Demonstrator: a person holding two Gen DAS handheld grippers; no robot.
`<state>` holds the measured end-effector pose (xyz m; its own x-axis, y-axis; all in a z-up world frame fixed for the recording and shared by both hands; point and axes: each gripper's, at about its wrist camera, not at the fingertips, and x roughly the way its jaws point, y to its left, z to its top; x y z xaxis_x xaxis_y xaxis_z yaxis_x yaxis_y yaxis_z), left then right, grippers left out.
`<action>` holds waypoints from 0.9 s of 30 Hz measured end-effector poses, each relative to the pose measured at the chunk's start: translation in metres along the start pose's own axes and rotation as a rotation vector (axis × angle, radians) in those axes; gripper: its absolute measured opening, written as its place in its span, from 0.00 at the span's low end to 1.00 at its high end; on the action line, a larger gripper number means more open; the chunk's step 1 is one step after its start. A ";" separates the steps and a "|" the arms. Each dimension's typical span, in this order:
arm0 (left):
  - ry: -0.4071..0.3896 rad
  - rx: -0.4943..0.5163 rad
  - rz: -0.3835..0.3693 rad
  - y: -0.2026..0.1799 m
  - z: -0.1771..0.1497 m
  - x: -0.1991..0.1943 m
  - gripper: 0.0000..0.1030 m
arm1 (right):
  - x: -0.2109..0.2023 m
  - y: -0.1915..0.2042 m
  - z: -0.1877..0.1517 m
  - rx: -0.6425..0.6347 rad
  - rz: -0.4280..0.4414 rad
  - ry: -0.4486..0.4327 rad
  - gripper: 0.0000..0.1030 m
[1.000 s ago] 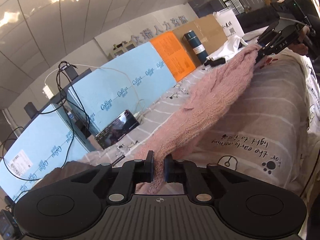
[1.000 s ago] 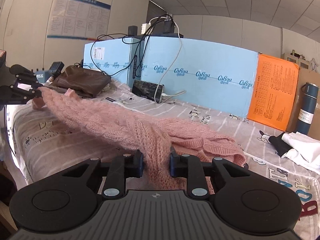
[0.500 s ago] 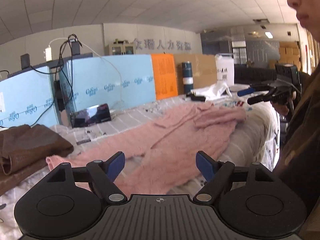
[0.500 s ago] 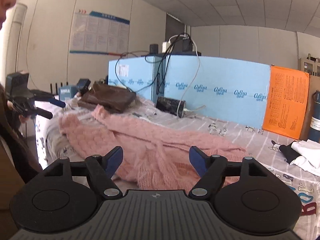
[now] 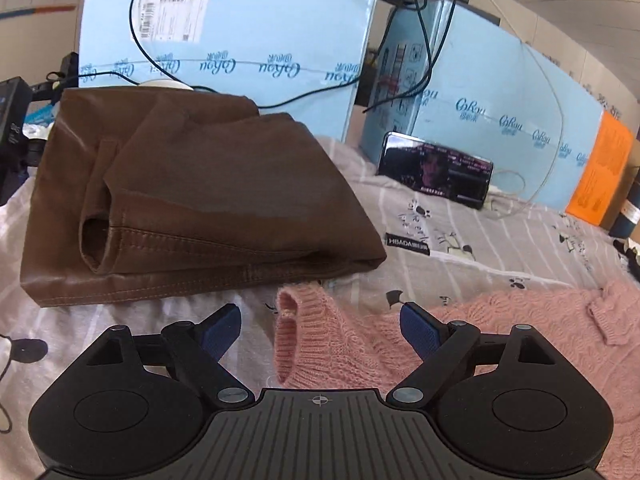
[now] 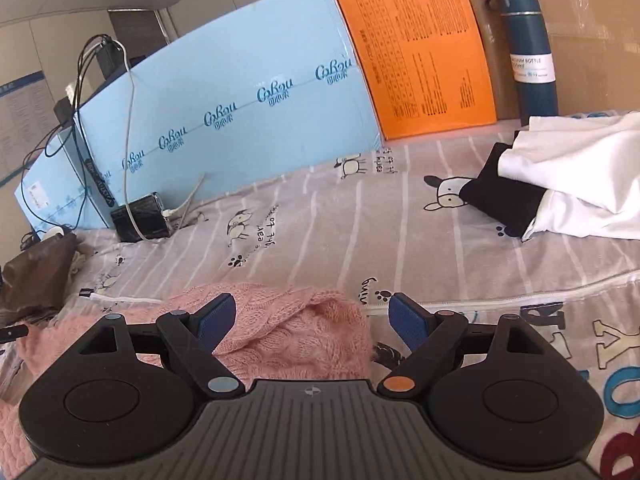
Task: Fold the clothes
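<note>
A pink knitted sweater (image 5: 500, 320) lies spread on the printed grey bedsheet (image 5: 460, 248). In the left wrist view its ribbed cuff (image 5: 290, 328) sits between the jaws of my left gripper (image 5: 320, 326), which is open and holds nothing. In the right wrist view the sweater's other end (image 6: 296, 328) lies bunched between the jaws of my right gripper (image 6: 312, 318), which is also open and empty. Both grippers hover low over the cloth.
A folded brown leather garment (image 5: 180, 196) lies just beyond the left gripper. A phone (image 5: 436, 172) leans on blue foam boards (image 5: 248, 40) with cables. A white and black garment (image 6: 560, 176) lies at the right, with a blue bottle (image 6: 528, 48) and an orange board (image 6: 416, 44) behind.
A second ago both grippers were shut on the sweater, stretching it. They let it go, opened wide, and have since dropped low over the sweater's two ends.
</note>
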<state>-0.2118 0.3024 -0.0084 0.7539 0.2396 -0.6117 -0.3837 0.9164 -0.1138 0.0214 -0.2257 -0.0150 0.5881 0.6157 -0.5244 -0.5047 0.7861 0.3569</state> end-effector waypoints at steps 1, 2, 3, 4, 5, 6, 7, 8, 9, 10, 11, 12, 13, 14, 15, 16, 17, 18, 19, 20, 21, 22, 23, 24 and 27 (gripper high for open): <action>0.003 0.034 0.017 -0.005 -0.001 0.004 0.79 | 0.010 0.003 0.001 -0.003 -0.009 0.025 0.80; 0.002 0.067 0.033 -0.010 -0.003 0.007 0.69 | 0.018 0.006 0.001 -0.009 -0.026 0.043 0.76; -0.001 0.108 0.044 -0.017 -0.007 0.007 0.41 | 0.023 0.009 -0.001 -0.016 -0.045 0.051 0.75; -0.014 0.136 0.047 -0.023 -0.009 0.006 0.29 | 0.027 0.013 -0.002 -0.025 -0.064 0.053 0.67; -0.041 0.188 0.061 -0.031 -0.011 0.003 0.25 | 0.028 0.017 -0.005 -0.043 -0.076 0.042 0.57; -0.067 0.252 0.092 -0.041 -0.015 -0.002 0.18 | 0.026 0.021 -0.008 -0.073 -0.071 0.036 0.51; -0.095 0.302 0.114 -0.049 -0.017 -0.006 0.16 | 0.025 0.026 -0.011 -0.103 -0.066 0.030 0.38; -0.123 0.349 0.134 -0.057 -0.019 -0.011 0.15 | 0.023 0.030 -0.013 -0.134 -0.060 0.026 0.25; -0.154 0.377 0.156 -0.064 -0.017 -0.015 0.15 | 0.021 0.035 -0.015 -0.167 -0.059 0.019 0.20; -0.186 0.401 0.177 -0.071 -0.015 -0.019 0.14 | 0.017 0.041 -0.018 -0.204 -0.074 0.001 0.17; -0.222 0.420 0.195 -0.078 -0.013 -0.024 0.14 | 0.012 0.046 -0.020 -0.242 -0.099 -0.030 0.15; -0.263 0.442 0.212 -0.084 -0.011 -0.030 0.14 | 0.006 0.051 -0.021 -0.280 -0.125 -0.069 0.15; -0.317 0.475 0.234 -0.091 -0.007 -0.035 0.14 | -0.001 0.056 -0.022 -0.322 -0.155 -0.124 0.14; -0.353 0.490 0.236 -0.097 -0.001 -0.038 0.14 | -0.009 0.059 -0.022 -0.359 -0.188 -0.174 0.14; -0.385 0.501 0.235 -0.102 0.005 -0.040 0.14 | -0.013 0.061 -0.020 -0.385 -0.227 -0.214 0.14; -0.403 0.498 0.223 -0.106 0.013 -0.038 0.14 | -0.018 0.062 -0.017 -0.407 -0.264 -0.248 0.14; -0.418 0.491 0.209 -0.111 0.020 -0.035 0.14 | -0.020 0.060 -0.012 -0.416 -0.296 -0.265 0.14; -0.428 0.490 0.197 -0.116 0.026 -0.030 0.14 | -0.020 0.056 -0.007 -0.412 -0.320 -0.271 0.14; -0.427 0.491 0.189 -0.120 0.032 -0.022 0.15 | -0.015 0.051 -0.005 -0.403 -0.333 -0.254 0.14; -0.416 0.494 0.183 -0.124 0.036 -0.011 0.15 | -0.010 0.046 -0.003 -0.395 -0.346 -0.237 0.14; -0.402 0.496 0.178 -0.128 0.041 0.001 0.15 | -0.005 0.040 -0.002 -0.386 -0.359 -0.221 0.14; -0.389 0.499 0.172 -0.131 0.045 0.013 0.15 | 0.000 0.035 0.000 -0.378 -0.372 -0.204 0.14; -0.362 0.498 0.159 -0.134 0.048 0.027 0.15 | 0.005 0.029 0.002 -0.369 -0.385 -0.187 0.14; -0.321 0.497 0.141 -0.137 0.049 0.043 0.15 | 0.010 0.024 0.004 -0.360 -0.398 -0.171 0.14; -0.204 0.521 0.134 -0.141 0.046 0.084 0.20 | 0.025 0.007 0.009 -0.334 -0.437 -0.120 0.16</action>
<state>-0.0701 0.2080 -0.0076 0.8242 0.3746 -0.4248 -0.2090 0.8982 0.3867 0.0383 -0.2037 -0.0186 0.8454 0.2545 -0.4695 -0.3596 0.9213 -0.1481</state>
